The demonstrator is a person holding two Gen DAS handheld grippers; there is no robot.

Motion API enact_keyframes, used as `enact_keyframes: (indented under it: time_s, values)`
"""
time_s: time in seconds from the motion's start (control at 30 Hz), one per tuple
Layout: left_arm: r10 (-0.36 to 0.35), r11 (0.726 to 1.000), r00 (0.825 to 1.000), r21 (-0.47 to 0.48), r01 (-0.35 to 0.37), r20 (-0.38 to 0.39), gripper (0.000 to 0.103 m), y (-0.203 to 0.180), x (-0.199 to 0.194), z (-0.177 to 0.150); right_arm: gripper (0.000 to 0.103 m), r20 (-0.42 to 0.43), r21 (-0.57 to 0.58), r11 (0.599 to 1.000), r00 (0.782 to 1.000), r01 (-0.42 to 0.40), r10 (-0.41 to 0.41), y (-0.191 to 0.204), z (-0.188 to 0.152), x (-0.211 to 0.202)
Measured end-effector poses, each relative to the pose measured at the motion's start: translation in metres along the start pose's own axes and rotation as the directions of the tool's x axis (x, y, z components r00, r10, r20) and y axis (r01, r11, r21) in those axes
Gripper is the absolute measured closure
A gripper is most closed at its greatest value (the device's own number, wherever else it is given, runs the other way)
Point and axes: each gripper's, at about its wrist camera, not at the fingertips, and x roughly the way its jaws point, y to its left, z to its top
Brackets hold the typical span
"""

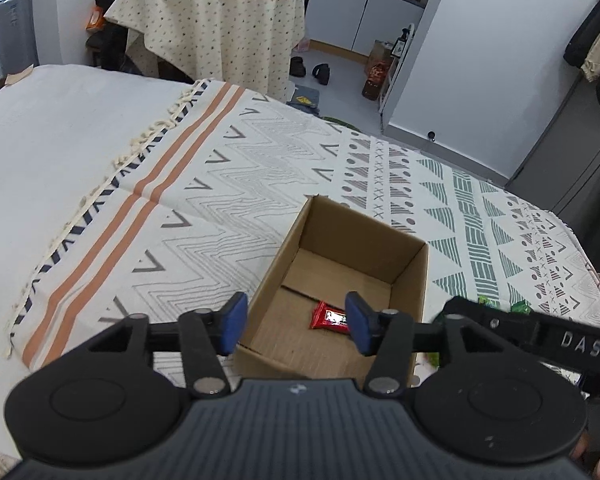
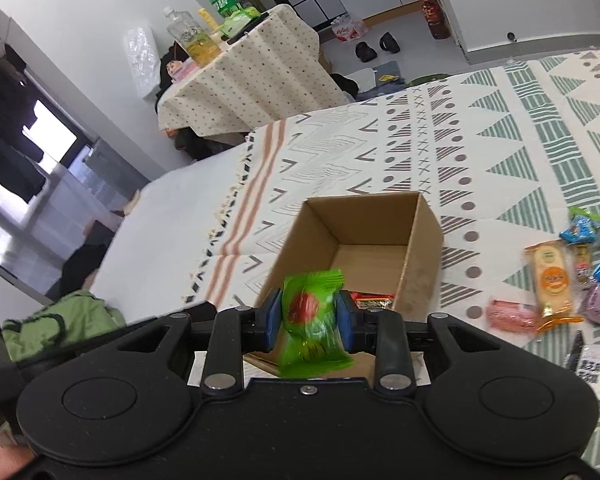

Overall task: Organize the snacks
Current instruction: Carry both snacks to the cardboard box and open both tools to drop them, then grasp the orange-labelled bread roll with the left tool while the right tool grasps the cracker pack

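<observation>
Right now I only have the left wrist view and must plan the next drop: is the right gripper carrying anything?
Observer: Yes, the right gripper is shut on a green plastic snack packet.
Operator: Where is it?
Observer: Over the near edge of the open brown cardboard box.
Operator: Any snacks left outside?
Observer: Several, including an orange wrapped bar, lie on the patterned cloth right of the box.

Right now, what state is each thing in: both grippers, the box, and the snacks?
Left gripper: open, empty, over the near side of the box.
Right gripper: shut on the green snack packet.
Cardboard box: open-topped, upright on the patterned cloth.
Red snack packet: lying flat inside the box.
Loose snacks: still on the cloth, outside the box.
</observation>
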Motion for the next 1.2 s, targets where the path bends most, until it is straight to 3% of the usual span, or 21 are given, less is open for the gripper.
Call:
enact_keyframes:
  time_s: [0.1,0.27,0.37,0.6,0.73,0.83,1.2]
  values:
    - [0.006,1.000,1.000,0.004,-0.006,-0.011,0.034,-0.002,-0.002,-0.002,0.058,0.007,0.012,1.000,1.000,-0.005,0.005,-0.002,0.000,-0.005]
    - [0.011,1.000,1.000,0.015,-0.011,-0.020,0.019,-0.011,-0.005,-0.006,0.049,0.026,0.040,0.999,0.999,0.019,-0.020,-0.017,-0.002,-0.021]
    - [0.017,1.000,0.999,0.026,-0.016,-0.032,0.017,-0.021,-0.005,-0.011,0.034,0.050,0.050,0.997,0.996,0.067,-0.069,-0.029,-0.004,-0.036]
    - [-0.005,0.999,0.999,0.041,0.007,-0.044,0.010,-0.048,-0.005,-0.023,0.023,0.073,0.071,0.988,0.987,0.138,-0.143,-0.059,-0.010,-0.061]
    - [-0.030,0.999,0.998,0.043,0.032,-0.048,0.008,-0.064,-0.004,-0.030,0.020,0.084,0.067,0.983,0.981,0.170,-0.175,-0.075,-0.014,-0.076]
    - [-0.053,0.997,0.998,0.048,0.055,-0.045,0.000,-0.078,-0.003,-0.037,0.018,0.084,0.063,0.980,0.977,0.189,-0.194,-0.087,-0.017,-0.086]
    - [-0.100,0.991,0.993,0.088,0.105,-0.063,0.000,-0.125,0.000,-0.060,0.008,0.074,0.104,0.974,0.975,0.203,-0.211,-0.133,-0.031,-0.114]
